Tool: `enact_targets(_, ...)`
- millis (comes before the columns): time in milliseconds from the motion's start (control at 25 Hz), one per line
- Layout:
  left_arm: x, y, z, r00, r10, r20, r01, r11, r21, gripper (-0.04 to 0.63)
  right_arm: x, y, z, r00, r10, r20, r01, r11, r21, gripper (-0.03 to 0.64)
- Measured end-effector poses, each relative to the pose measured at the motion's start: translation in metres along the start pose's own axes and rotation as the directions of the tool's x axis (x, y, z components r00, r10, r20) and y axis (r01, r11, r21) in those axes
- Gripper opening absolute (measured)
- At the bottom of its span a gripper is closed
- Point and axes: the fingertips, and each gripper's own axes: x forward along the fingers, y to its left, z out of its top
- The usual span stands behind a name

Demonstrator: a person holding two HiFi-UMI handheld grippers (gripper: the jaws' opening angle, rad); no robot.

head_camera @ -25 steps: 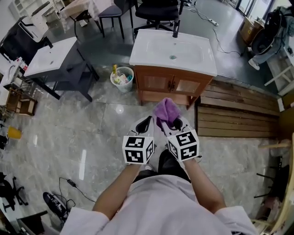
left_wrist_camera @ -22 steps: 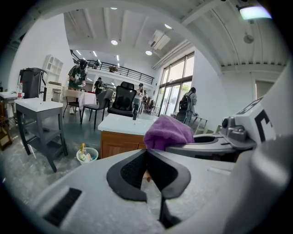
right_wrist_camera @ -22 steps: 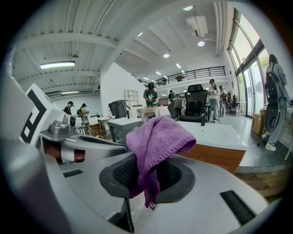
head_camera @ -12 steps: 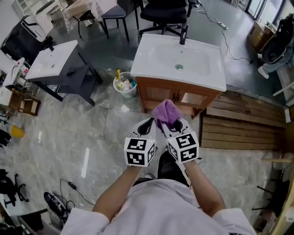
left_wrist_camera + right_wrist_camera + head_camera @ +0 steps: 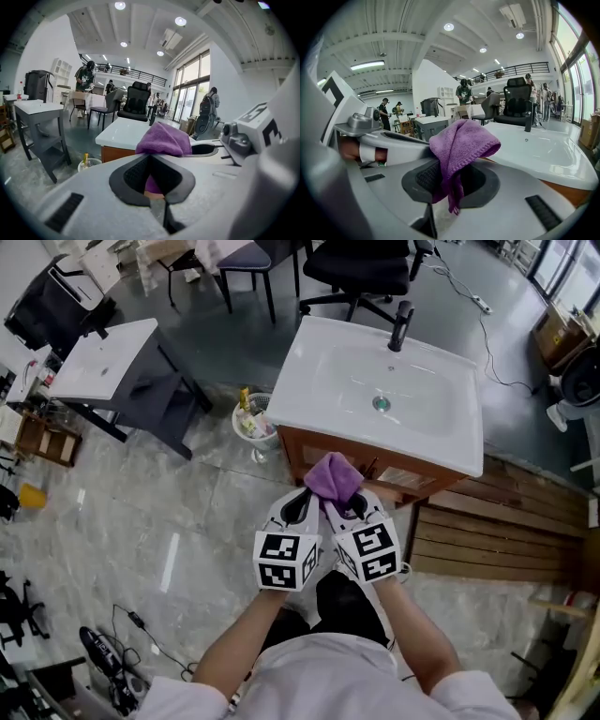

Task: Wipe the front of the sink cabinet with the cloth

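Sink cabinet (image 5: 417,479) is the big change: over the last second it has swelled in the head view and slid towards me, so I have closed in on it and the wiping is about to start, though I judge nothing has touched the front yet. It is a warm brown wood box with panelled doors, mostly tucked under its top from up here. The white basin (image 5: 394,395) on top is glossy, rounded at the corners, with a dark upright tap (image 5: 402,325) at the back edge.

My right gripper (image 5: 354,504) has kept its place beside the left, jaws clamped on the cloth (image 5: 333,478), which stands up in a soft bunch and drapes a short tail down between the ribbed black pads. My left gripper (image 5: 300,502) is pressed together with nothing caught in it; the purple only shows past its tips. Both are smooth grey plastic.

That cloth is a nubbly purple knit, folded over on itself, hanging just before the cabinet's top edge.
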Motion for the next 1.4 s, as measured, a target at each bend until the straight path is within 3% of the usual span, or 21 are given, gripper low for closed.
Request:
enact_targets(320,0.028,0.062,-0.047,0.999,-0.009,0.032,0.009,1.0,0.005,0.003,0.074,0.003,-0.015,0.999,0.006,0.052,0.0,0.995,-0.103,0.077)
enact_targets(760,0.099,0.147,-0.127,0.993,-0.006,0.121,0.003,1.0,0.026,0.003,0.189,-0.008,-0.091,0.986,0.008,0.169,0.019,0.987,-0.16,0.077)
enact_targets(1200,0.139,0.183,-0.177,0.972,-0.035,0.232,0.022,0.998,0.06,0.003,0.245,-0.011,-0.124,0.949,0.025,0.313,0.059,0.965,-0.256,0.077)
enact_targets(1400,0.146,0.19,-0.187,0.967,-0.045,0.252,0.024,0.996,0.084,0.003,0.26,-0.013,-0.132,0.931,0.019,0.364,0.076,0.967,-0.245,0.077)
